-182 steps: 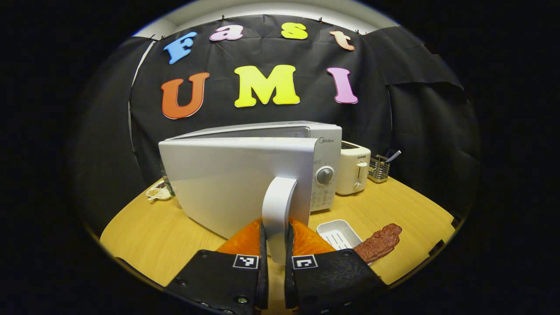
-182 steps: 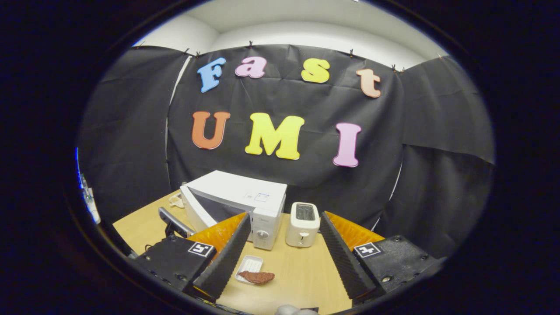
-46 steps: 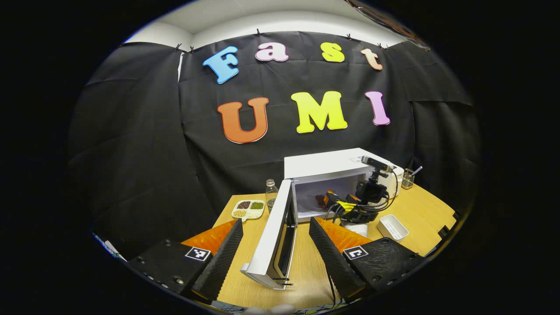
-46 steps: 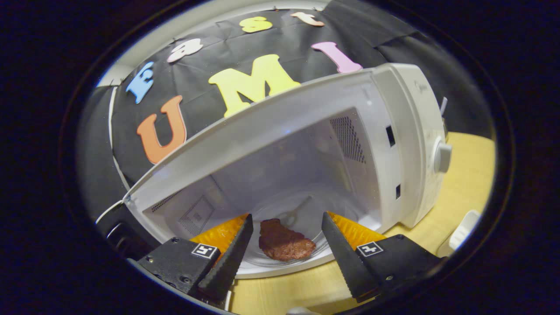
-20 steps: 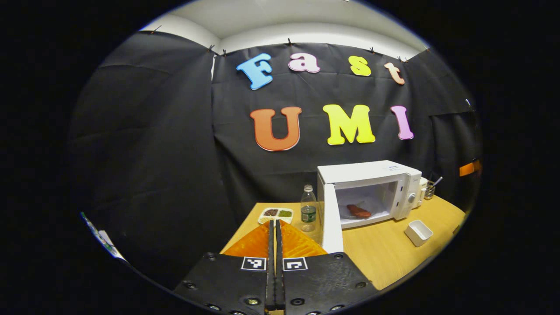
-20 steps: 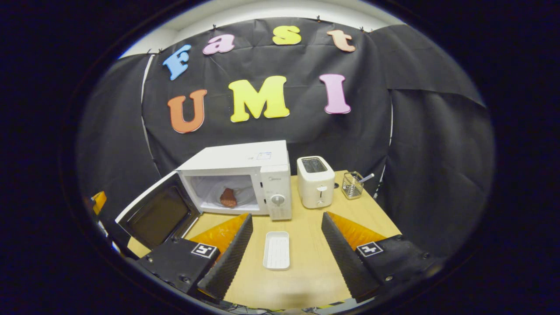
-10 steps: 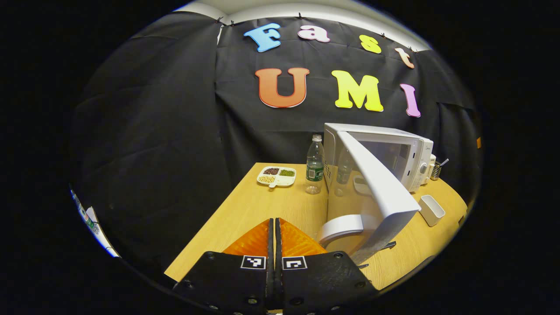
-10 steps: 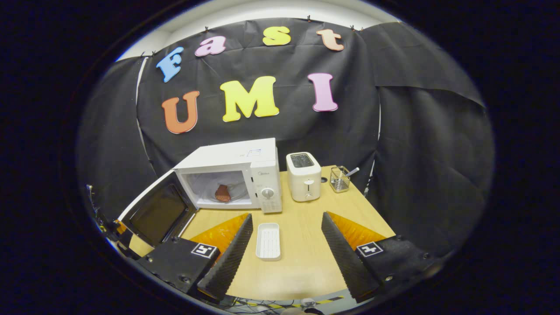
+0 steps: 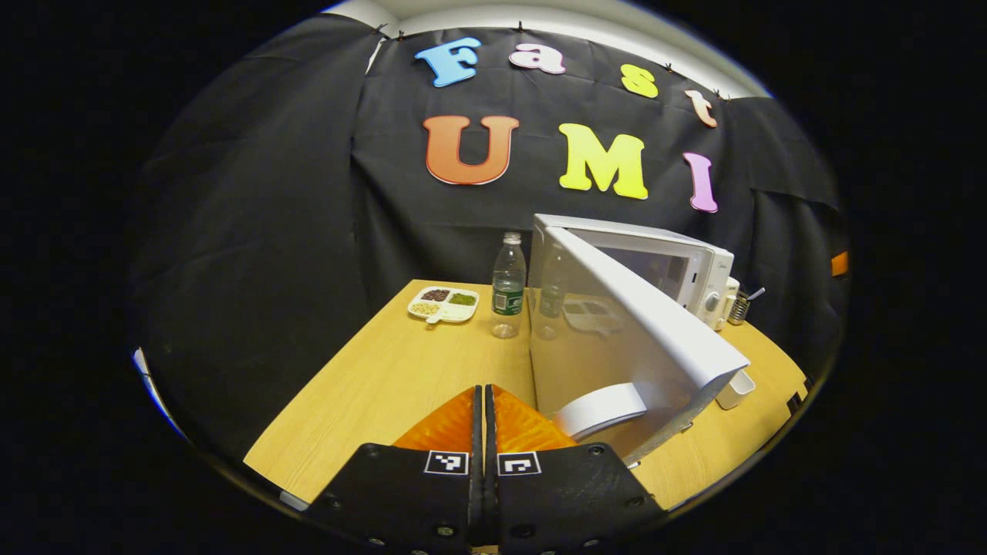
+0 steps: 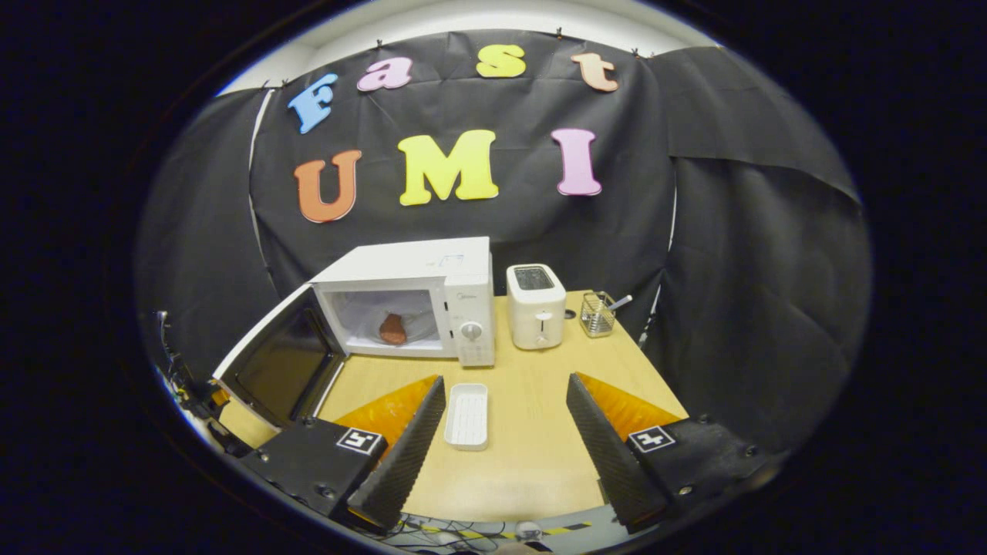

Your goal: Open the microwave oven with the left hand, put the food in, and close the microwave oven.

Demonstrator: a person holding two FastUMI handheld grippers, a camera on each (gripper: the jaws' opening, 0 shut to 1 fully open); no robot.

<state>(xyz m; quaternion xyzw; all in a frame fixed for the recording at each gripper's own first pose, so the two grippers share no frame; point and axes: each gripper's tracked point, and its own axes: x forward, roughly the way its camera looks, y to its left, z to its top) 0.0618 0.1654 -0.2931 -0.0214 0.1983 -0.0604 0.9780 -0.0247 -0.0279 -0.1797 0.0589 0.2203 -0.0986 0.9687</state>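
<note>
The white microwave point(image 10: 432, 266) stands at the back of the wooden table with its door point(image 10: 281, 370) swung wide to the left. A brown piece of meat point(image 10: 392, 329) lies inside on the glass plate. In the left gripper view the door's outer face point(image 9: 617, 331) is just right of me, with its curved white handle point(image 9: 601, 410) close beside my left gripper point(image 9: 483, 405), which is shut and empty. My right gripper point(image 10: 501, 416) hangs open over the table's near edge, well back from the oven.
An empty white tray point(image 10: 466, 416) lies on the table in front of the microwave. A white toaster point(image 10: 535, 316) and a wire holder point(image 10: 597, 314) stand to its right. A water bottle point(image 9: 506, 287) and a divided dish of beans point(image 9: 443, 304) sit left of the oven.
My left gripper has shut and swung round behind the open door, close to its handle. My right gripper let the meat go inside the oven and drew back.
</note>
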